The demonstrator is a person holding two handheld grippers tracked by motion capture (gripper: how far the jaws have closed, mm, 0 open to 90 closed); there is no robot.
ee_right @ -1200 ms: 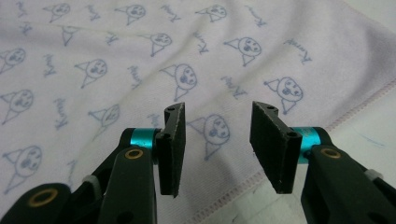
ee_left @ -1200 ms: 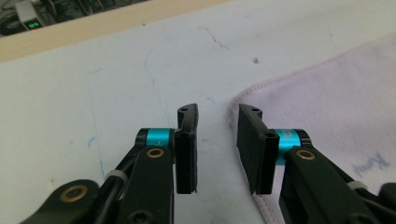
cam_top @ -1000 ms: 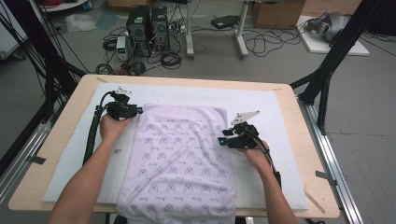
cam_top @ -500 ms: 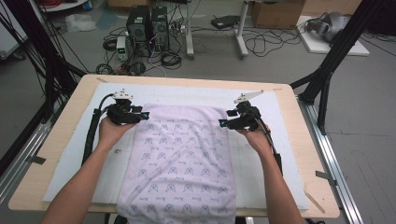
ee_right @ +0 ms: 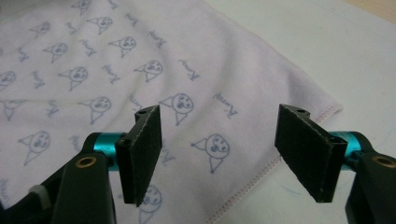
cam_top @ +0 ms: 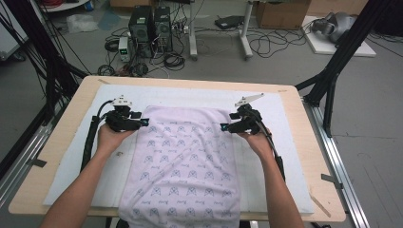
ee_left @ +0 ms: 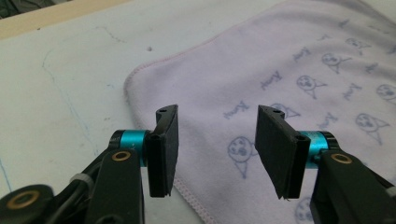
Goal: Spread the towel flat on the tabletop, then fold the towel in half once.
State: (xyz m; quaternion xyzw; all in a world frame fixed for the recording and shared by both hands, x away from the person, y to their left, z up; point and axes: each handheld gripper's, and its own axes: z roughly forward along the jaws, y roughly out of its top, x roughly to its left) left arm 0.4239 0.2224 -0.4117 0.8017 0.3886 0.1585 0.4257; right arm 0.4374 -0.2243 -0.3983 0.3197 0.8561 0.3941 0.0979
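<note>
A pale lilac towel printed with small cartoon faces lies flat on the white mat, its near end hanging over the table's front edge. My left gripper hovers at the towel's far left corner, open, with nothing between its jaws. In the left gripper view the towel and its hemmed corner lie just beyond the left gripper. My right gripper is at the far right corner, also open. The right gripper view has the towel edge passing under the wide-open right gripper.
The white mat covers most of a wooden table. Black frame poles stand at both sides. Computer towers and cables sit on the floor behind the table.
Both grippers have moved toward the far end of the towel; the right one travelled further, from mid-edge up to the far right corner. Both stay open.
</note>
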